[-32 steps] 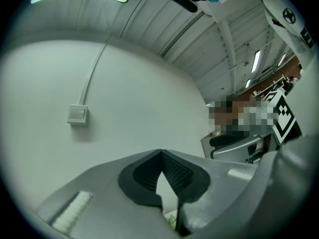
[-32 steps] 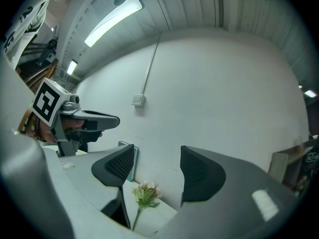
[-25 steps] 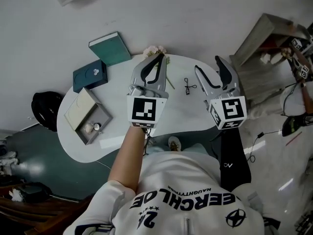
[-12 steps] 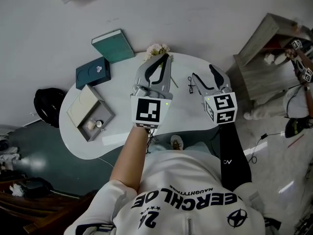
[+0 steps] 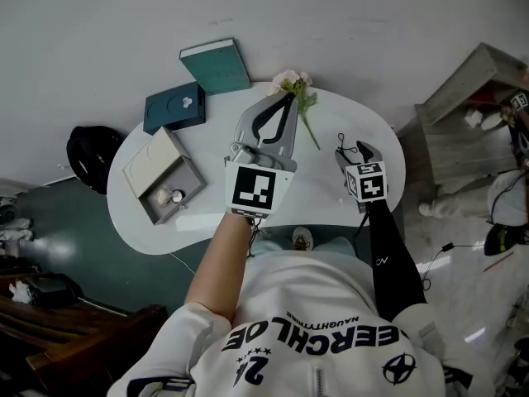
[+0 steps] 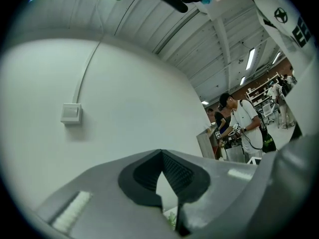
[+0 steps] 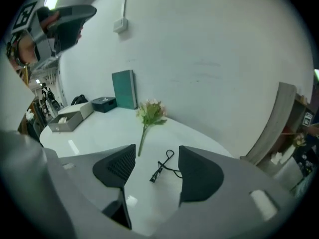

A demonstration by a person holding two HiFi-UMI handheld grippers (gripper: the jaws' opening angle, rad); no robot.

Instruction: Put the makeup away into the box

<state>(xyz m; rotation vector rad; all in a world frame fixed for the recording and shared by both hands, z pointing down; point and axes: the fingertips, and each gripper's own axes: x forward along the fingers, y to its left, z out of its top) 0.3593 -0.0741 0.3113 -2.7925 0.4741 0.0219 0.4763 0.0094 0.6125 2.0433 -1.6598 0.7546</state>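
1. Far left of the head view: a black bag (image 5: pixel 87 157) lies on the floor, beside the left end of the white table (image 5: pixel 318 190).
2. Left part of the tabletop: the open grey box (image 5: pixel 192 190) sits with its lid (image 5: pixel 153 162) laid back beside it, pale lining up. Small pale objects (image 5: pixel 169 197) lie in the tray, too small to identify.
3. Above the box: a dark teal case (image 5: pixel 174 107) lies flat. To its upper right, a teal book (image 5: pixel 215 66) stands at the table's upper edge, against the wall.
4. Centre of the frame: the left gripper (image 5: pixel 283 99) is held above the table. Its jaws are pressed together at the tips, with nothing between them. The left gripper view looks past them at the bare wall.
5. Just right of those tips: a flower sprig (image 5: pixel 293 85) has pale blossoms at the table's upper edge. Its stem runs down and to the right.
6. Right part of the tabletop: the black eyelash curler (image 7: pixel 162 167) lies flat, right of the stem and well apart from the box.
7. Right of centre: the right gripper (image 7: pixel 157 148) tilts down toward the table. Its jaws are spread and have just been closing slightly. In the right gripper view the curler appears in the gap between them, resting on the table and touched by neither pad.
8. Far right: a wooden stand (image 5: pixel 471 98) rests on the floor.
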